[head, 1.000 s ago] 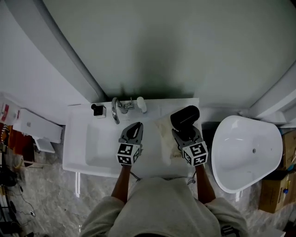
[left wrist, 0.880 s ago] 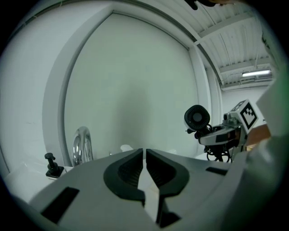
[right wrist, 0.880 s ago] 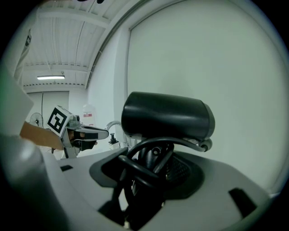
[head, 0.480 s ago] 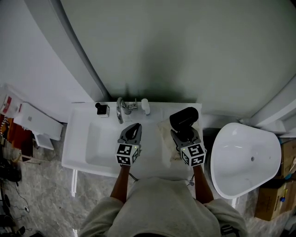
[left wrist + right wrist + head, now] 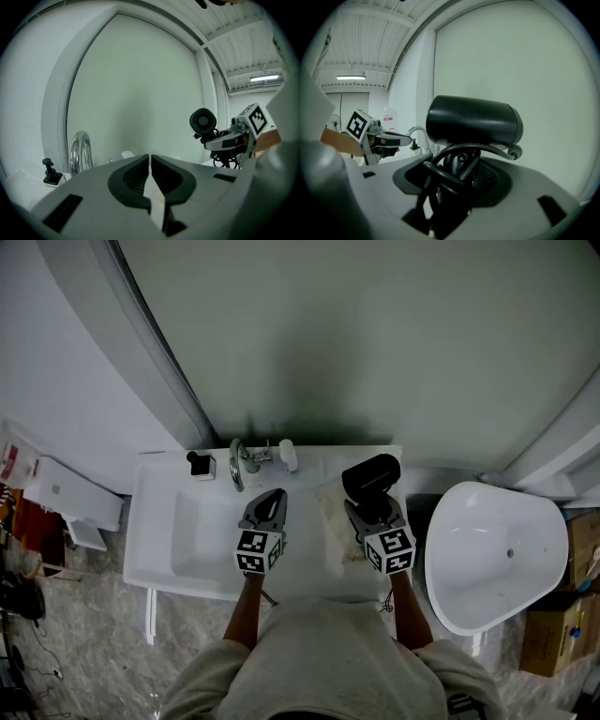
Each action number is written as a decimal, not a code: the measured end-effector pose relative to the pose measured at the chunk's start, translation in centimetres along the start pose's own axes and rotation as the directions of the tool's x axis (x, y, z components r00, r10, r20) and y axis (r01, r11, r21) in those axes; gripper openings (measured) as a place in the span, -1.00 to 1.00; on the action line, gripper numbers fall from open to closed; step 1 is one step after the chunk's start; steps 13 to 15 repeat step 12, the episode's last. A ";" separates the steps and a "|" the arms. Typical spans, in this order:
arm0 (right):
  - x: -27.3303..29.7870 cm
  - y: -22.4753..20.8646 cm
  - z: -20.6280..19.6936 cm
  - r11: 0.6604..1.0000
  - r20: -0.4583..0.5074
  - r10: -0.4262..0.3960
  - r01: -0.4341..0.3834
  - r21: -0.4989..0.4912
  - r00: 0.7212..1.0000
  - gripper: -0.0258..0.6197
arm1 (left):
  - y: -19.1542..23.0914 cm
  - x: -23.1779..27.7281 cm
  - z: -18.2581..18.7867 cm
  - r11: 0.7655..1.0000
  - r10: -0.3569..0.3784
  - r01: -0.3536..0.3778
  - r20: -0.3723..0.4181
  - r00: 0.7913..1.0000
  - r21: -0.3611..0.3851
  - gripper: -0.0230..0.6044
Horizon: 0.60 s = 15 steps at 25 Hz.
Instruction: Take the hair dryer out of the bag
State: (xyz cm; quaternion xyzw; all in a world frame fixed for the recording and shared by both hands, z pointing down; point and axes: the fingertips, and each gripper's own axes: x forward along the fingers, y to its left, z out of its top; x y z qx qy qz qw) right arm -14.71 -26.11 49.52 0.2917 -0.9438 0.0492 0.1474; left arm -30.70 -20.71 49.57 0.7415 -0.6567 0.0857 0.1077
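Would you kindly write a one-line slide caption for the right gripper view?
Right gripper grips the black plastic hair dryer by its handle; curved chrome tap stands behind, left.

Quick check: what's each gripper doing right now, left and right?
Left gripper: jaws closed, nothing between them.
Right gripper: jaws closed on the hair dryer, holding it by the handle.

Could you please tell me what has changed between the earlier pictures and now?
Nothing visibly changed. The right gripper still holds the black hair dryer above the white counter, and the left gripper stays shut and empty beside it. Only the head view's framing shifted slightly.
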 end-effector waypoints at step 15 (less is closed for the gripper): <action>0.0 0.3 -0.1 1.000 -0.012 -0.010 0.010 -0.011 1.000 -0.16 | -0.3 0.2 0.1 1.000 -0.019 0.019 0.005 1.000 -0.001 -0.86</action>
